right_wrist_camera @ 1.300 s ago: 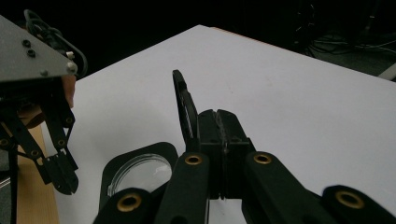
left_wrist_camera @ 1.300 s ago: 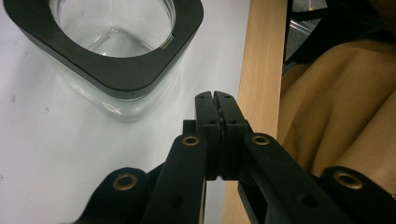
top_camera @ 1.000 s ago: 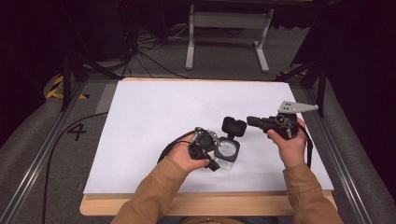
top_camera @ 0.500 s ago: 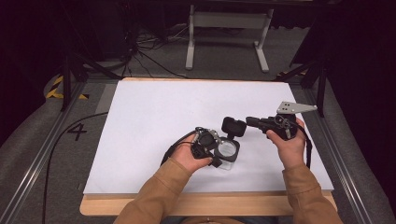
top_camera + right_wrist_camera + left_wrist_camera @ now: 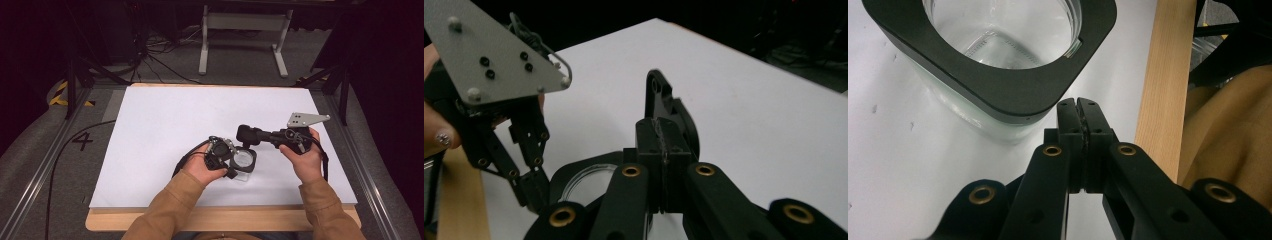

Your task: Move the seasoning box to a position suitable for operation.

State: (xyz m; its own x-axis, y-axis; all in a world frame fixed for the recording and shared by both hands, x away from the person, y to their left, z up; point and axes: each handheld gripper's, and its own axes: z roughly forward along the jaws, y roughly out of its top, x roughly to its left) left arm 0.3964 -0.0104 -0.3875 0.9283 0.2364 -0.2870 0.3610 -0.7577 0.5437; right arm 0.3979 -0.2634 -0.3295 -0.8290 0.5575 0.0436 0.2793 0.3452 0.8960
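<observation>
Clear glass jar with black square-rimmed collar (image 5: 244, 160) stands on the white sheet (image 5: 165, 125) near the desk's front edge, between the two grippers. Left gripper (image 5: 1079, 107): jaws pressed together, empty, tips just beside the jar's collar (image 5: 998, 85). Right gripper (image 5: 663, 131): jaws together, nothing between them, held above the jar's far side; its grey three-cornered plate (image 5: 306, 119) faces up. Light wooden desk edge (image 5: 220, 220) shows below the sheet. Beyond the desk: grey carpeted floor (image 5: 165, 67), black cables (image 5: 150, 57), a grey metal stand (image 5: 245, 22), yellow-black hazard tape (image 5: 62, 92); background dark.
</observation>
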